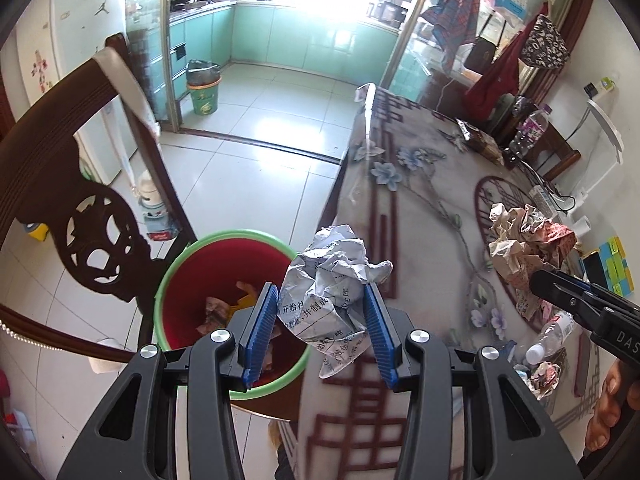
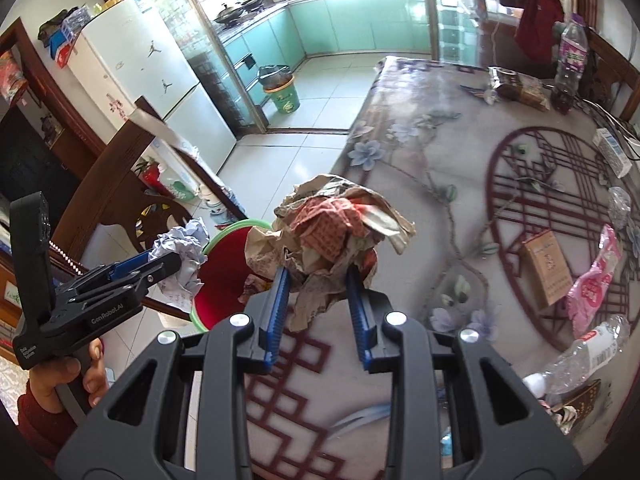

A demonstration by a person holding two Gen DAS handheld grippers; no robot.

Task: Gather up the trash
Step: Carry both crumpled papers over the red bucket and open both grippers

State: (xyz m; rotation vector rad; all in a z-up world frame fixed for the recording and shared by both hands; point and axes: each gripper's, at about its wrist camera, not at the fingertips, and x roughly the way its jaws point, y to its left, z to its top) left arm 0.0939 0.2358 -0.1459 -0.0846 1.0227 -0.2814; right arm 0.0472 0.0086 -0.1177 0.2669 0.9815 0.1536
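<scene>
The red bin (image 1: 224,312) with its green rim stands on the floor tight against the table (image 1: 432,184) edge, and a dark carved chair (image 1: 92,240) crowds it from the other side, so the only clear way in is from above; beyond the bin the pale floor tiles (image 1: 260,136) run open toward the kitchen. Some scraps already lie in the bottom of the bin. The left gripper (image 1: 322,312) hangs right at the table edge beside the bin's rim, its blue pads partly closed and pressing both sides of a crumpled white printed paper (image 1: 332,280). The right gripper (image 2: 318,300) is over the table near that same edge, jaws narrowed further still, clamped on a crumpled brown and red wrapper wad (image 2: 332,228) that bulges above the fingers. Farther from the bin, more litter lies on the tablecloth: a brown carton (image 2: 546,272), a pink packet (image 2: 596,284) and a crushed clear bottle (image 2: 588,356) close to the near table edge.
</scene>
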